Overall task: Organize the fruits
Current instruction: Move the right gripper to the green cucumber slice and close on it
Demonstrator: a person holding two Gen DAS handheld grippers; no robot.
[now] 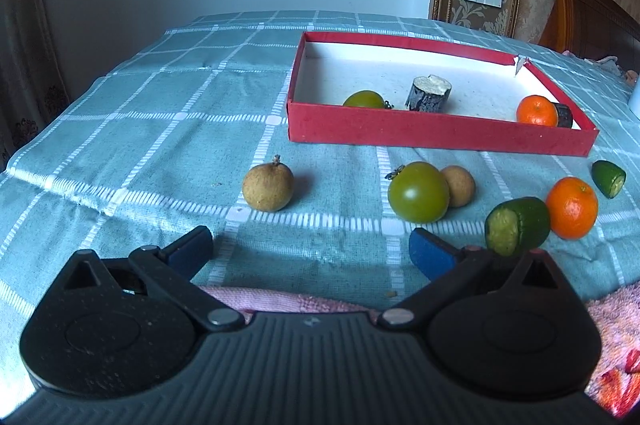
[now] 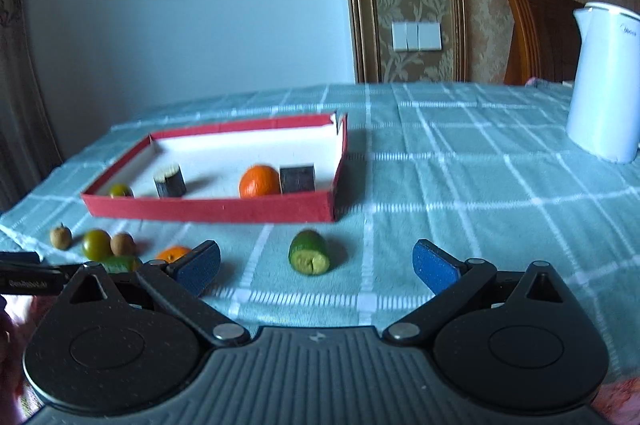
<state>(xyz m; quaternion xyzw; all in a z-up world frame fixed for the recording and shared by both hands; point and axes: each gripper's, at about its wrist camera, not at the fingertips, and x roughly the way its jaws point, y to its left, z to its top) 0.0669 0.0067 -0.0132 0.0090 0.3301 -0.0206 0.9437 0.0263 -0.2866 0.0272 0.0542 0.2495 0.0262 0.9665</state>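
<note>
Both blue-padded grippers, left and right, gape wide and empty; right faces the cut green fruit piece, presumably destined for the red cardboard tray.

Red box: matt, felt-like card outside, white paper lining. Tablecloth under it: woven teal cloth, matt. In front of box, green tomato smooth and glossy, longan rough, dull. Right of box, kettle: smooth white plastic.
</note>
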